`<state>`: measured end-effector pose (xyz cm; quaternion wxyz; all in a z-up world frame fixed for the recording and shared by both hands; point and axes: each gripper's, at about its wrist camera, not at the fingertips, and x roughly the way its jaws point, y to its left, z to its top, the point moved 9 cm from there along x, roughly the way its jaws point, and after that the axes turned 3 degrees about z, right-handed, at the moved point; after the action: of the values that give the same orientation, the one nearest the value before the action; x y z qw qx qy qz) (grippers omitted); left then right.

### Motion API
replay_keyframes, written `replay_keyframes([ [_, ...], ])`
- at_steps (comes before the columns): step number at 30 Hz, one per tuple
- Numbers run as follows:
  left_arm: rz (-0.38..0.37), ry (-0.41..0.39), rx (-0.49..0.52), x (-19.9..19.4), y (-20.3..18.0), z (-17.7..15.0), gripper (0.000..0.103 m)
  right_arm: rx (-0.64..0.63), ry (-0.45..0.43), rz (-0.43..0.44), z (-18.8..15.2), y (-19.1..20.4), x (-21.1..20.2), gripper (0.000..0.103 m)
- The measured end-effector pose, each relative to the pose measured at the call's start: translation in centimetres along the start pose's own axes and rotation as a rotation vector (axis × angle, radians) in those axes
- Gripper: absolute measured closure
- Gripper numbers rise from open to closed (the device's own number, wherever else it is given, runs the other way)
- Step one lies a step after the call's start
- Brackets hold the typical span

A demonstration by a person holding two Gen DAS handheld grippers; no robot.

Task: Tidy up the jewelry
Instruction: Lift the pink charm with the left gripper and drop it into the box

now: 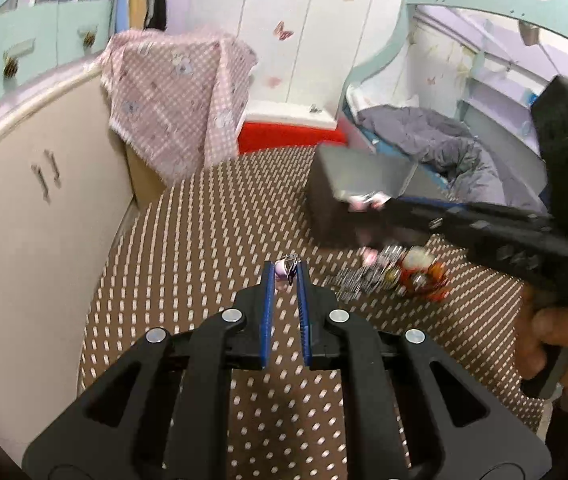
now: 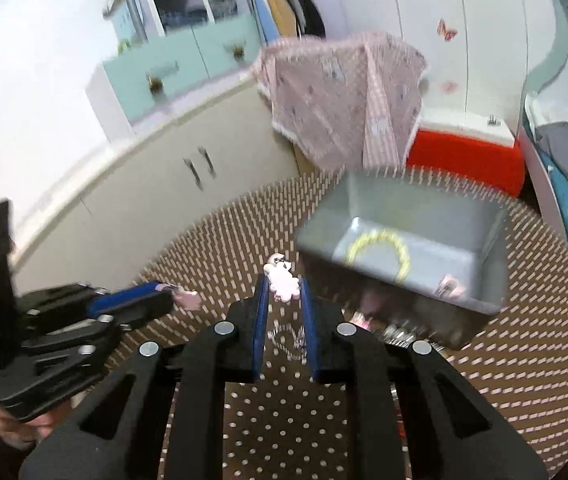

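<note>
Right wrist view: my right gripper [image 2: 282, 286] pinches a pink charm [image 2: 284, 283] near the grey box [image 2: 423, 216], where a yellow bracelet [image 2: 379, 254] lies. My left gripper [image 1: 284, 276] clamps another small trinket [image 1: 285, 270]. Either could slip from the tips, I judge. No readable writing.

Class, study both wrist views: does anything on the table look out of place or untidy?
Yes. A jumbled heap of jewelry lies loose on the dotted mat beside the grey box, outside it, while a yellow bracelet already lies inside.
</note>
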<state>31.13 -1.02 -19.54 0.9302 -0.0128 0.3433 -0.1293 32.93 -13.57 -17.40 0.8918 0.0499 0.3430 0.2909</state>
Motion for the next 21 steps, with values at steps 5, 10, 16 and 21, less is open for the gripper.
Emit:
replay_keyframes([
  [5,-0.039,-0.096,0.059,-1.5,-2.4,5.3,0.092,-0.001,-0.115,-0.037,4.3,-1.8,-5.8,0.088],
  [10,-0.095,-0.143,0.090,-1.0,-4.9,10.1,0.092,-0.003,-0.162,-0.100,7.2,-4.5,-8.4,0.088],
  [16,-0.141,-0.096,0.082,2.2,-6.7,12.5,0.092,0.019,-0.129,-0.112,7.6,-6.5,-6.7,0.088],
  [21,-0.163,-0.028,0.099,4.5,-7.7,12.3,0.091,0.043,-0.079,-0.099,6.9,-7.4,-4.4,0.088],
])
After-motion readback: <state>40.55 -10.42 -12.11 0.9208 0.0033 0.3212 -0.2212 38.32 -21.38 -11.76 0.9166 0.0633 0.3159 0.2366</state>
